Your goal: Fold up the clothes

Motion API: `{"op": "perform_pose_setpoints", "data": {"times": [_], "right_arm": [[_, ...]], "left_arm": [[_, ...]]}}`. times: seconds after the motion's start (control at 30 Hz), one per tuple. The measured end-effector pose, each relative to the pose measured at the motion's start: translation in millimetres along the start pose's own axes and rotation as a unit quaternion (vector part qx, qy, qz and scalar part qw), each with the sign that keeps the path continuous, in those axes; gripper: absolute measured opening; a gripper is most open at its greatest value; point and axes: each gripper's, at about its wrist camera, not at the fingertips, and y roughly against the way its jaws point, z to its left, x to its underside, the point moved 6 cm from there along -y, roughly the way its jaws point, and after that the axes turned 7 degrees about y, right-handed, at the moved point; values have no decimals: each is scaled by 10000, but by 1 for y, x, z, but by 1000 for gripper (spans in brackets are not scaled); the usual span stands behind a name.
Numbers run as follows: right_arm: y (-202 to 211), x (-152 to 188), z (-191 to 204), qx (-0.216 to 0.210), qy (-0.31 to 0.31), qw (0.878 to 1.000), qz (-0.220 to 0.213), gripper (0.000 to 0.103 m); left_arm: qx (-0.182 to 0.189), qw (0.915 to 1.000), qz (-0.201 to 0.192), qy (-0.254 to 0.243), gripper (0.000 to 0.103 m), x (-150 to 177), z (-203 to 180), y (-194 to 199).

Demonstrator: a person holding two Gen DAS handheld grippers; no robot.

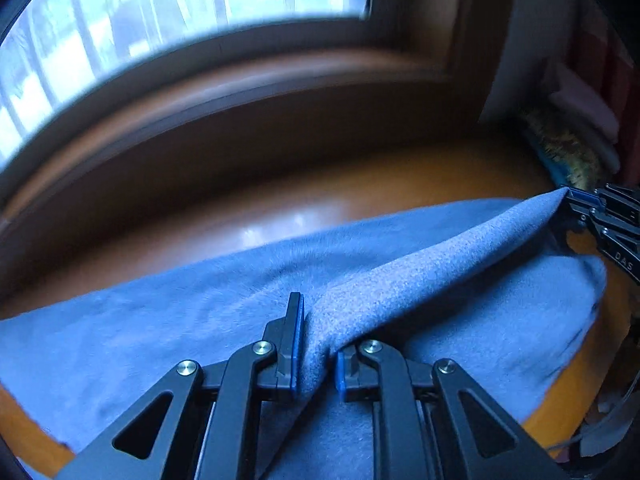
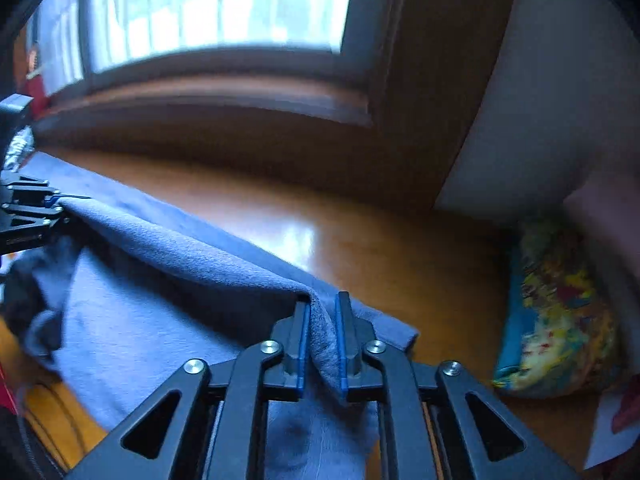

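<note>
A blue fleece cloth lies spread on an orange-brown wooden table. One edge of it is lifted into a taut ridge strung between my two grippers. In the left wrist view my left gripper is shut on a fold of that edge. My right gripper pinches the far corner at the right. The right wrist view shows the right gripper with the blue cloth bunched between its blue pads, while the left gripper holds the other end at the left edge.
A window and its wooden sill run along the table's far side. A colourful folded fabric lies at the right against a pale wall. In the left wrist view, pale folded items are stacked above that colourful fabric.
</note>
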Motion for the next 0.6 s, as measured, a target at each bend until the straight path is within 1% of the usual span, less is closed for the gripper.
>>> {"op": "perform_pose_setpoints", "data": {"times": [0.03, 0.07, 0.1, 0.13, 0.17, 0.2, 0.27, 0.3, 0.37, 0.43, 0.53, 0.6], "right_arm": [[-5, 1, -3, 42, -89, 9999, 70, 26], [-5, 2, -7, 84, -191, 9997, 82, 34], [0, 3, -12, 132, -312, 9994, 45, 42], [6, 3, -17, 160, -404, 9991, 11, 46], [13, 5, -23, 189, -512, 9985, -20, 56], [23, 8, -29, 240, -631, 9977, -66, 61], [40, 14, -42, 304, -869, 9956, -192, 63], [45, 18, -48, 259, -984, 9945, -246, 63], [44, 26, -56, 53, -1267, 9917, -225, 63], [32, 29, -59, -212, -1444, 9892, -169, 63], [19, 26, -52, -433, -1271, 9904, -324, 63], [9, 22, -48, -357, -1056, 9929, -406, 63]], "left_arm": [[13, 10000, 52, -20, 12, 0, 0, -5], [26, 9999, 104, -39, 12, 1, 1, -11], [38, 9999, 156, -59, 12, 1, 1, -16], [51, 9997, 208, -78, 13, 2, 1, -22], [63, 9996, 253, -96, 16, 2, 2, -27], [68, 9997, 228, -92, 20, 1, 3, -27], [94, 9997, 215, -41, 25, -1, 7, -27], [165, 9996, 233, 25, 25, -2, 10, -27], [278, 9992, 259, 118, 25, -5, 13, -27], [307, 9991, 275, 107, 25, -6, 13, -27], [336, 9990, 300, 62, 25, -10, 13, -26], [443, 9985, 301, 96, 25, -13, 12, -23]]}}
